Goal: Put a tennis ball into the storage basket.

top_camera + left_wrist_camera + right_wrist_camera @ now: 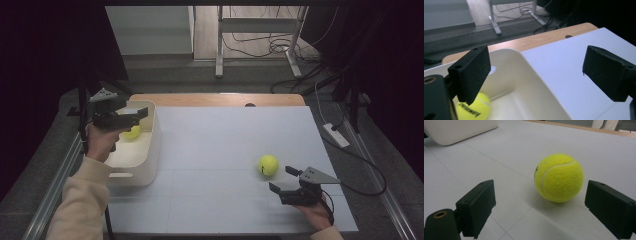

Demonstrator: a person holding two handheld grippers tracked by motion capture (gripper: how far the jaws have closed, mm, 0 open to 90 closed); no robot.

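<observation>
The left tongs (142, 113) hang over the bin (150, 150) with their jaws apart and nothing between them; one ball (132, 132) lies on the bin floor below, at about 7 o'clock in the left gripper view, so this hand looks to have done its part and is free to lift away. The right tongs (282, 179) rest low on the surface (220, 145), jaws apart, aimed at the second ball (268, 165), which sits loose on the surface just beyond the tips, toward 11 o'clock from them, not yet touched. The wide jaws straddle the ball's line, likely so a short push forward brings it between the pads. Open room lies all around that ball; from it the bin is well apart toward 9 o'clock. The bin's wall stands tall enough that a carried ball must rise over its rim. The surface's near edge runs close behind the right hand.
</observation>
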